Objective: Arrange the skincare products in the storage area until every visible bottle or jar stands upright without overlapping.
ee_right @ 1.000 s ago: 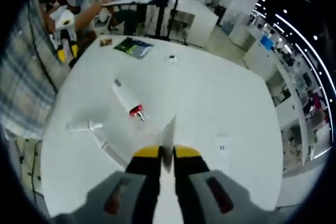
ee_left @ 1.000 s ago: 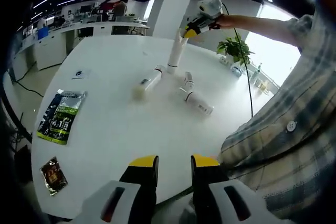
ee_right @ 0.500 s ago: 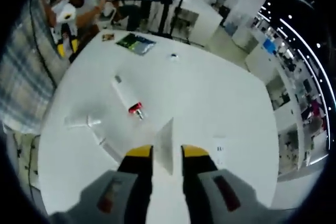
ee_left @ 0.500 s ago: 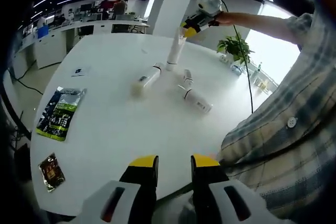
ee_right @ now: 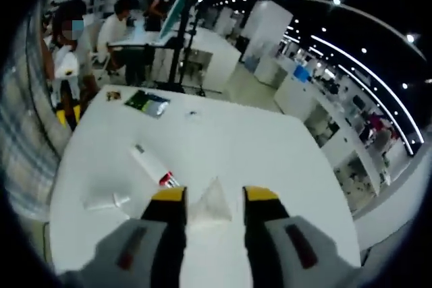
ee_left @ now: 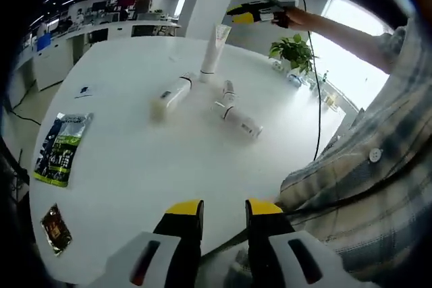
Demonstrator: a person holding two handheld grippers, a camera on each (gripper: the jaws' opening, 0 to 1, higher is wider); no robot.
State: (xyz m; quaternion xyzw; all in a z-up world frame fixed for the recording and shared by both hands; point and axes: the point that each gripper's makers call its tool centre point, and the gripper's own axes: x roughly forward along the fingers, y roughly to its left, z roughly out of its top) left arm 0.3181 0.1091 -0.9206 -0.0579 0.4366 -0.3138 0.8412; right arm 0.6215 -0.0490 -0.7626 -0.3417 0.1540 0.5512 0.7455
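A tall white tube [ee_left: 210,48] stands upright at the far side of the white table [ee_left: 128,166]. Near it lie a white bottle [ee_left: 169,96] and two more white containers [ee_left: 228,91] [ee_left: 237,120]. My right gripper [ee_left: 251,13] hangs above and to the right of the tube, off it. In the right gripper view the right gripper [ee_right: 214,195] is open, and the tube's flat top [ee_right: 210,202] shows between the jaws without touching them. A red-capped bottle [ee_right: 152,165] and a white tube [ee_right: 104,200] lie beyond. My left gripper [ee_left: 224,210] is open and holds nothing at the near edge.
A green snack packet [ee_left: 59,148], a small brown packet [ee_left: 55,226] and a small card [ee_left: 84,90] lie on the table's left side. A potted plant [ee_left: 290,50] and a cable [ee_left: 317,119] are past the far right edge. A plaid sleeve [ee_left: 378,166] fills the right.
My right gripper opened, let go of the upright tube and drew up and away from it. The tube stays standing. The left gripper is unchanged; its view shifted slightly.
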